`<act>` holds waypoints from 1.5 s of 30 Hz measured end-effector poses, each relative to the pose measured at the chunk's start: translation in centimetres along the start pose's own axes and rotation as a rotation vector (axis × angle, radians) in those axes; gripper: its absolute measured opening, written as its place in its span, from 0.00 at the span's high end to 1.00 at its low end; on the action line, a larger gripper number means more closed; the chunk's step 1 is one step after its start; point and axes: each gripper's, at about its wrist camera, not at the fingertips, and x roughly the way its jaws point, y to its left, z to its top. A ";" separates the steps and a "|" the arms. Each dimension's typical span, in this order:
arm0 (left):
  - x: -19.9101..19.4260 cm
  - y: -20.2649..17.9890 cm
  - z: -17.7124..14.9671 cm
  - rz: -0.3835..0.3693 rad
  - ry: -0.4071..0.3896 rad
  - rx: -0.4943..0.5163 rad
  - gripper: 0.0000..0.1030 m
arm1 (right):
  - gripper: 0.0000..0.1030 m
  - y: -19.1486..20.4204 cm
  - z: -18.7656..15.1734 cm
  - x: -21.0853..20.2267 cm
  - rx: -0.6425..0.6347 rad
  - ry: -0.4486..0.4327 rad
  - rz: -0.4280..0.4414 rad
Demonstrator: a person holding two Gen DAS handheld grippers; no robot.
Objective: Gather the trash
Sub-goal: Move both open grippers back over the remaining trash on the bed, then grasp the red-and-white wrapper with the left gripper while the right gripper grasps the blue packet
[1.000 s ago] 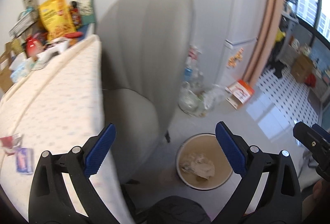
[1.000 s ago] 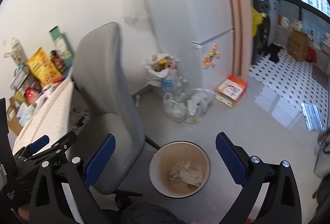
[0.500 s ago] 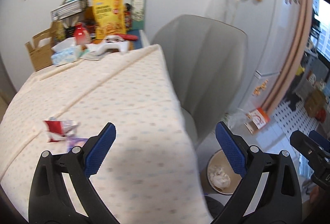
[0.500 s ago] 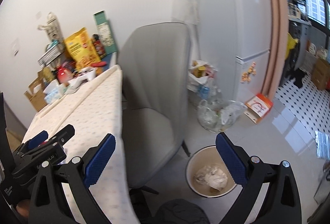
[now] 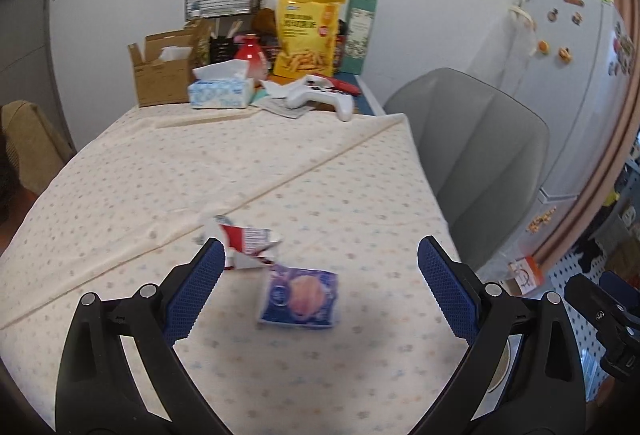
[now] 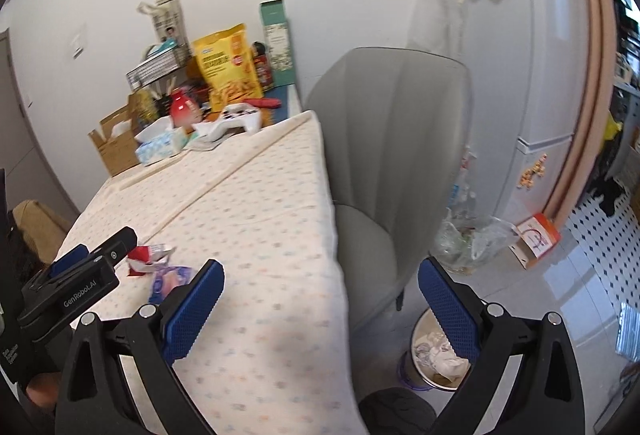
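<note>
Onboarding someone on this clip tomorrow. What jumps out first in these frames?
Two wrappers lie alone on the bare near stretch of the tablecloth: a blue snack packet between the open left gripper fingers, and a crumpled red-and-white wrapper just beyond it. The yellow snack bag stands out in the clutter at the table's far end. On the floor, the bin with crumpled paper sits beneath the open right gripper.

Home kitchen: magnet-covered fridge point(image 6: 532, 47), snack-cluttered table point(image 5: 280, 163)
</note>
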 end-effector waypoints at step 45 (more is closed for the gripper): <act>9.1 9.4 0.5 0.063 0.149 -0.125 0.83 | 0.07 9.3 0.1 8.1 -0.133 0.128 0.050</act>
